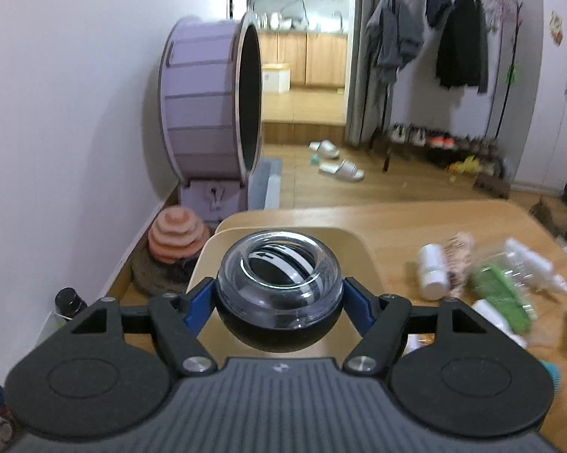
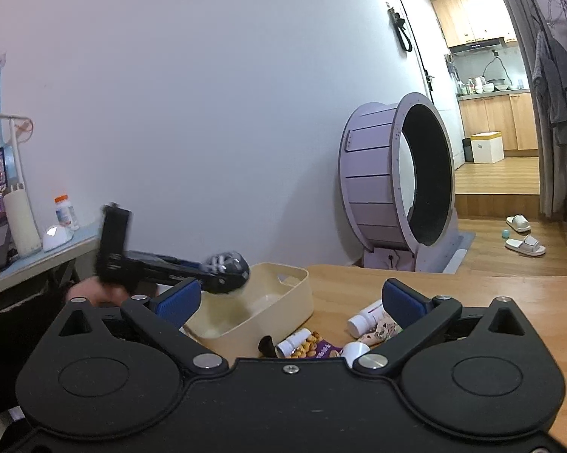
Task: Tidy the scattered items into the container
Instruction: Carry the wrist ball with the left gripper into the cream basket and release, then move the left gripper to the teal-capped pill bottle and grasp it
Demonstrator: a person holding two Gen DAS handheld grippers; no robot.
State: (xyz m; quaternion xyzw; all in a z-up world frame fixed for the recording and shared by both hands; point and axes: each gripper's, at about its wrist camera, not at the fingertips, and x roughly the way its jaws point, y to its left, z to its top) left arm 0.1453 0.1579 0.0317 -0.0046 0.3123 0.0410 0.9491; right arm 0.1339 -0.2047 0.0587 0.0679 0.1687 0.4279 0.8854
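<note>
The left gripper is clamped on a gyro wrist ball — a clear dome over a black lower half, with a white-striped rotor visible inside. Both blue pads press against the ball's sides. In the right wrist view the same gripper appears motion-blurred, holding the ball above the near-left end of the cream container; the ball is not resting in it.

The container stands on the left part of the wooden table, and its visible interior appears bare. In the left wrist view its rounded rim shows directly behind the ball.

The right gripper stands with its jaws apart — nothing between the blue pads. It hangs over the near edge of the table.

Scattered items remain on the table to the right of the container:
- white bottles, lying on their sides
- a snack packet with a purple edge
- a patterned pouch
- a green packet, blurred in the left wrist view

A lilac cat wheel stands on the floor beyond the table, by the white wall
</note>
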